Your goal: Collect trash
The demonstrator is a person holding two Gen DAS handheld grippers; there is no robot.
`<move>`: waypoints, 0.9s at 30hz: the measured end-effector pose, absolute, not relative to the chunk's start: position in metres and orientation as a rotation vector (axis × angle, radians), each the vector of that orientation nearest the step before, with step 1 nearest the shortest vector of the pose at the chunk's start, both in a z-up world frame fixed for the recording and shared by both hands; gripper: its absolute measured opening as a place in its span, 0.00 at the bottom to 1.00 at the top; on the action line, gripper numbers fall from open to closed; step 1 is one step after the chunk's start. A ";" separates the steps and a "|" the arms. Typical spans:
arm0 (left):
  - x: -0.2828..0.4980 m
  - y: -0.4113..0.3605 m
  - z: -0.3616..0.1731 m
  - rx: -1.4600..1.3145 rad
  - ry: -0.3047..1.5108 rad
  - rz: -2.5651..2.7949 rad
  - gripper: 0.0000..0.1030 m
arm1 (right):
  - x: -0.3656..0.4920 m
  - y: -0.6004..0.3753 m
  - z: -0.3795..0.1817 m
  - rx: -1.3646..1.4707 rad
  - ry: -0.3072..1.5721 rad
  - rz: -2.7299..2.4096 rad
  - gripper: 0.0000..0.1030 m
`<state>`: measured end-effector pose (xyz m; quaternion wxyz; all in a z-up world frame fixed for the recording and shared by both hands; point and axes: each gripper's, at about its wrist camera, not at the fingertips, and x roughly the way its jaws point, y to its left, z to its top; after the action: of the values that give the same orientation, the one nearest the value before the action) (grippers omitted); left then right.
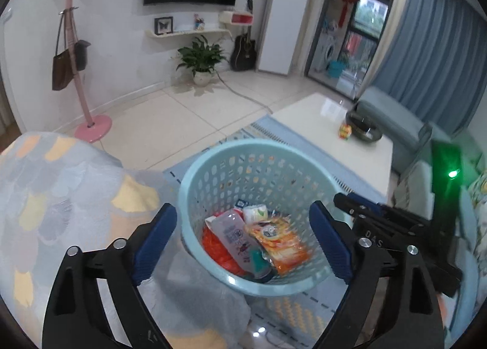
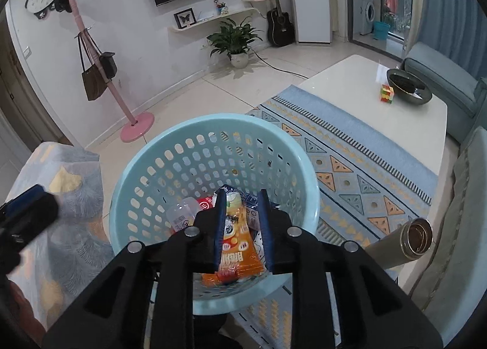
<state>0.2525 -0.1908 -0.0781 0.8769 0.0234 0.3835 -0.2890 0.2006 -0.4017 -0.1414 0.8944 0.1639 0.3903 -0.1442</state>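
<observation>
Your light blue plastic basket (image 2: 158,148) is round, with rows of holes in its wall. It sits on a patterned rug (image 2: 359,148) with blue and yellow triangles. Inside lie the trash bits: a shiny orange snack packet (image 1: 281,241), a see-through plastic bottle (image 1: 234,235), something red and crinkly (image 1: 213,242) and a small white wrapper (image 1: 255,212).

Your left gripper (image 1: 243,245) hangs over the basket with its blue ridged pads (image 1: 155,242) spread wide, and nothing sits between them. Your right gripper (image 2: 242,227) is over the basket too, its jaws a little apart. The orange packet shows in the gap, but the pads do not press on it.

A soft cloth (image 1: 61,197) with grey and yellow patches touches the basket's left side. A smooth white table (image 2: 350,84) stands past the rug with a dark bowl (image 2: 408,87) and a colour cube (image 2: 386,93) on it. A metal tube (image 2: 404,242) lies near the basket's right side. The tiled floor (image 2: 194,99) behind is bare.
</observation>
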 end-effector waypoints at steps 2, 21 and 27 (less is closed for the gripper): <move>0.244 -0.180 -0.072 0.018 0.786 -0.598 0.84 | 0.196 -0.401 -0.136 0.352 0.806 -0.284 0.37; 0.123 -0.026 -0.045 -0.070 0.574 -0.327 0.93 | 0.096 -0.263 -0.036 0.173 0.554 -0.145 0.65; 0.103 0.008 -0.052 -0.120 0.483 -0.228 0.93 | 0.072 -0.227 -0.037 0.081 0.469 -0.198 0.65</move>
<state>0.1027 0.0078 -0.0520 0.9628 -0.0595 0.2384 -0.1127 0.0720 -0.2268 -0.0369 0.9670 0.0400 0.2318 -0.0979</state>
